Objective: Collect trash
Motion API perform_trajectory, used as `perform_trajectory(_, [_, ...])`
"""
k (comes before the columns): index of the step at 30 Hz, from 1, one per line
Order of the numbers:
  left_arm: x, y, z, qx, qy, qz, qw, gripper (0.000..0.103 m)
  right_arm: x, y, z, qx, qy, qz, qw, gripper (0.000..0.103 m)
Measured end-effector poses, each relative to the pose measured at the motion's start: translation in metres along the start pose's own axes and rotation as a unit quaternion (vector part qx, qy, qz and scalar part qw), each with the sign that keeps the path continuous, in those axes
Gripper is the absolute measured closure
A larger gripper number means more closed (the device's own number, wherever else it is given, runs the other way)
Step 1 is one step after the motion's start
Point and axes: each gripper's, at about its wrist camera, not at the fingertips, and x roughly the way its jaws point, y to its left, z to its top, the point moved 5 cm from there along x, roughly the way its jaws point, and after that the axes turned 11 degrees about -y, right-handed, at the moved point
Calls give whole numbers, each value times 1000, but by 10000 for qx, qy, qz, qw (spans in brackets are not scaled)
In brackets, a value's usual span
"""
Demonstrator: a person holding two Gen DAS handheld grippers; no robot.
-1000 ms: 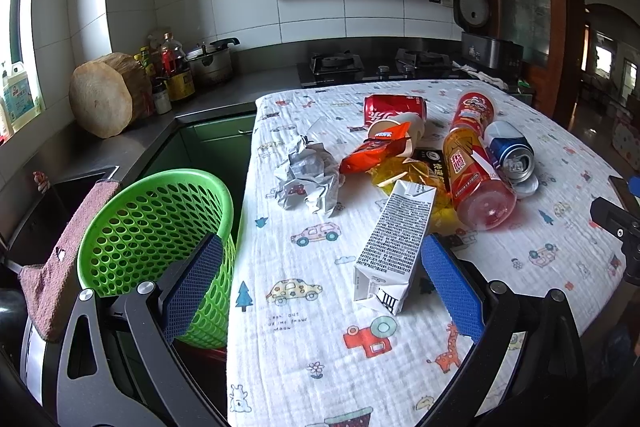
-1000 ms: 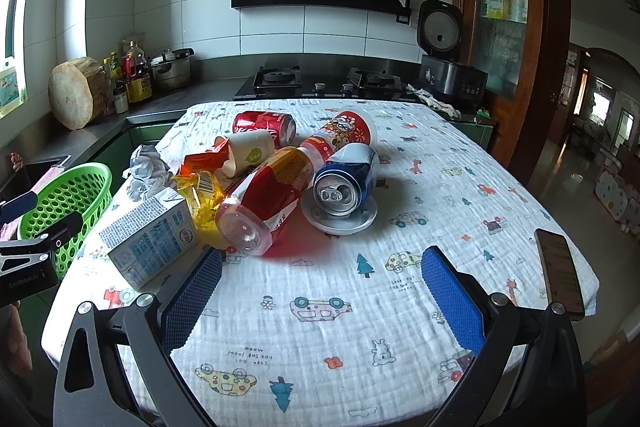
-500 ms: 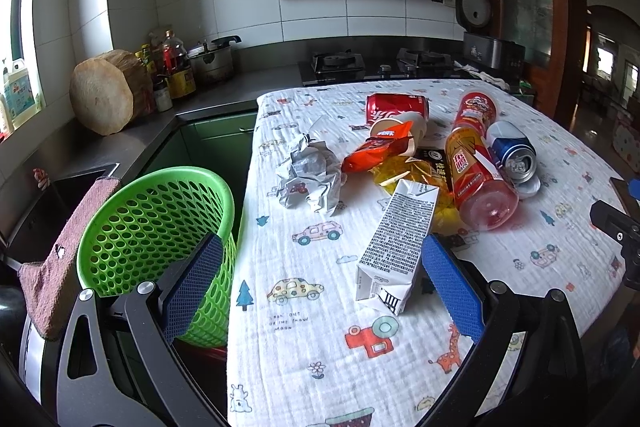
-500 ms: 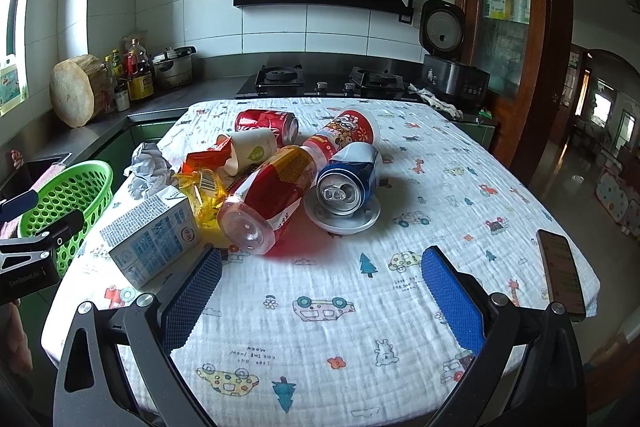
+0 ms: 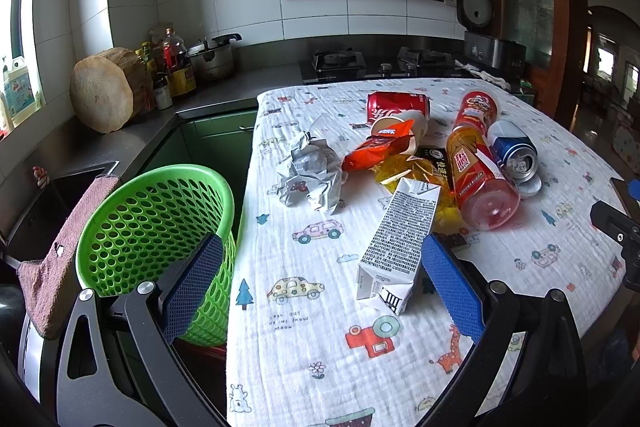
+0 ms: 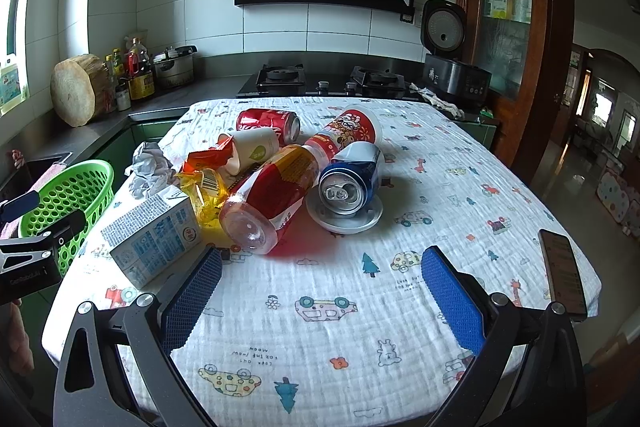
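Trash lies in a heap on the cloth-covered table [image 5: 304, 307]: a white milk carton [image 5: 400, 239] [image 6: 154, 235], crumpled grey paper [image 5: 310, 173], an orange snack bag [image 5: 378, 149], a yellow wrapper [image 6: 204, 193], a red bottle [image 6: 272, 201], a blue can [image 6: 352, 179], a red cola can [image 6: 270, 123], a paper cup [image 6: 254, 151] and a red chip tube [image 6: 348, 131]. A green mesh basket [image 5: 148, 223] [image 6: 68, 195] stands off the table's left edge. My left gripper [image 5: 320, 291] is open, just short of the carton. My right gripper [image 6: 320, 301] is open over bare cloth.
A phone [image 6: 562, 273] lies at the table's right edge. A brown towel [image 5: 68, 247] hangs beside the basket over a sink. The counter behind holds a wooden block [image 5: 106, 95], bottles, a pot, a gas hob [image 6: 328, 81] and a rice cooker [image 6: 448, 59].
Both views have shifted only slightly; the trash sits a touch lower and nearer in the frames. Both grippers stay open and empty.
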Motion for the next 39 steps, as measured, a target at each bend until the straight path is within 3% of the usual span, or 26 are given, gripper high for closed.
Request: perform_trajectory(39, [13, 13, 2, -8, 41, 88, 10000, 5, 32, 12, 8, -127, 224, 255, 9993, 6])
